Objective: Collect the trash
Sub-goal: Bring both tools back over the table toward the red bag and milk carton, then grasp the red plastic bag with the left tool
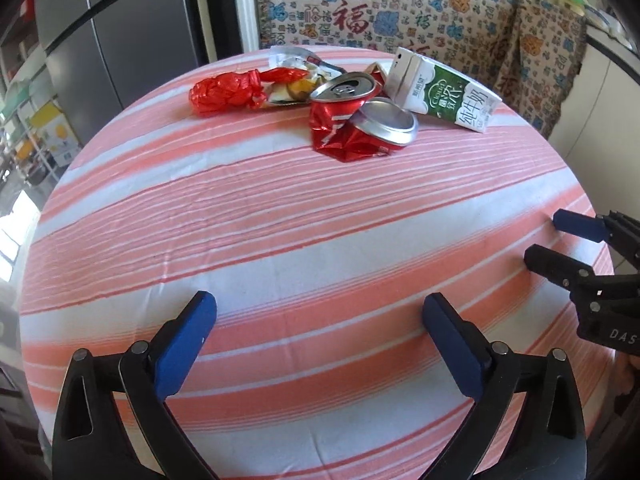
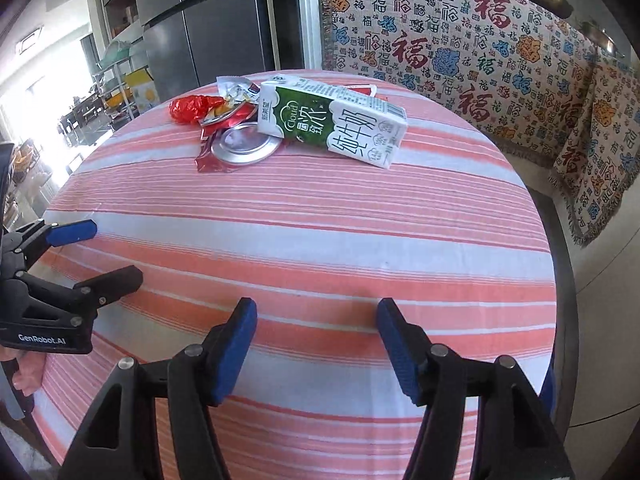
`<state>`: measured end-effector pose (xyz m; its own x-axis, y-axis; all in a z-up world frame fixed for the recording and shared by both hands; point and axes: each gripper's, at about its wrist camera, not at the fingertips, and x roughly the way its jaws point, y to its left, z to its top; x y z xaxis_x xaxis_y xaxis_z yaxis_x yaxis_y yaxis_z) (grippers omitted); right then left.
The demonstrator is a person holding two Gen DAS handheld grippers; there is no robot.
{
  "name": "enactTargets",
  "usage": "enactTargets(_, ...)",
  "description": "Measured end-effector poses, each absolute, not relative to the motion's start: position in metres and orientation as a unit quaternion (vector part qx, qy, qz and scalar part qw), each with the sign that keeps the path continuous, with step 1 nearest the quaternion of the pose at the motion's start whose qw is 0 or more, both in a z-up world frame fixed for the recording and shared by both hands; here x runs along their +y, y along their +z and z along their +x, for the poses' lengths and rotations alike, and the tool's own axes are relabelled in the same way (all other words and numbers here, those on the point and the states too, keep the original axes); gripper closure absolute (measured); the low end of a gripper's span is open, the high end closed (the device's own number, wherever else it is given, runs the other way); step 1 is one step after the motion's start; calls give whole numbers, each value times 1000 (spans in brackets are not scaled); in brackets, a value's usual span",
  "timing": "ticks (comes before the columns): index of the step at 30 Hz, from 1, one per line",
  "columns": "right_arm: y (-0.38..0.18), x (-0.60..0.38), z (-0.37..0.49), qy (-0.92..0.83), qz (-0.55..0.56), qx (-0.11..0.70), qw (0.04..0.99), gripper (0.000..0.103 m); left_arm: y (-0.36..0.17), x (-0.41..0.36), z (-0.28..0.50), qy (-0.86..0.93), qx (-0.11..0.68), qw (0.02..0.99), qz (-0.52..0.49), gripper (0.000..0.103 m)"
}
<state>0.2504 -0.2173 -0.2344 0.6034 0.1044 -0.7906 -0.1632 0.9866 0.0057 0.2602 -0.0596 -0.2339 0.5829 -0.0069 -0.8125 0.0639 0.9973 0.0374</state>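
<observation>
Both our grippers, left and right, hover with jaws spread over the tabletop's near edge. At its far edge we see the crushed can, milk carton, red bag and wrappers heaped together.

A round counter wears a pink-striped cloth. Behind it hangs a patterned blanket; a grey refrigerator stands left, near bright window light.

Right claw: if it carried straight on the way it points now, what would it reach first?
Probably the milk carton. The right claw is open over bare striped tablecloth, with nothing between it and the trash pile. The crushed can lies slightly left of that line; depth is hard to judge.
</observation>
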Motion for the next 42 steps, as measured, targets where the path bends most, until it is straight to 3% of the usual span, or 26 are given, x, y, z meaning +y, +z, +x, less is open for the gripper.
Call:
enactTargets(6, -239, -210, 260, 71, -47, 426, 901, 28, -233, -52, 265, -19, 454, 890, 27, 0)
enactTargets(23, -239, -210, 262, 70, -45, 424, 902, 26, -223, -23, 292, -12, 456, 889, 40, 1)
enactTargets(32, -239, -209, 263, 72, -45, 425, 901, 23, -160, 47, 374, 1, 406, 909, -93, 1)
enactTargets(39, -239, -207, 267, 75, -45, 426, 900, 22, -176, 29, 441, 39, 433, 892, -125, 1)
enactTargets(41, -239, -207, 268, 74, -45, 426, 901, 22, -191, 23, 448, 56, 452, 880, -133, 8)
enactTargets(42, -239, -207, 267, 74, -45, 426, 901, 21, -196, 22, 448, 60, 460, 876, -134, 22)
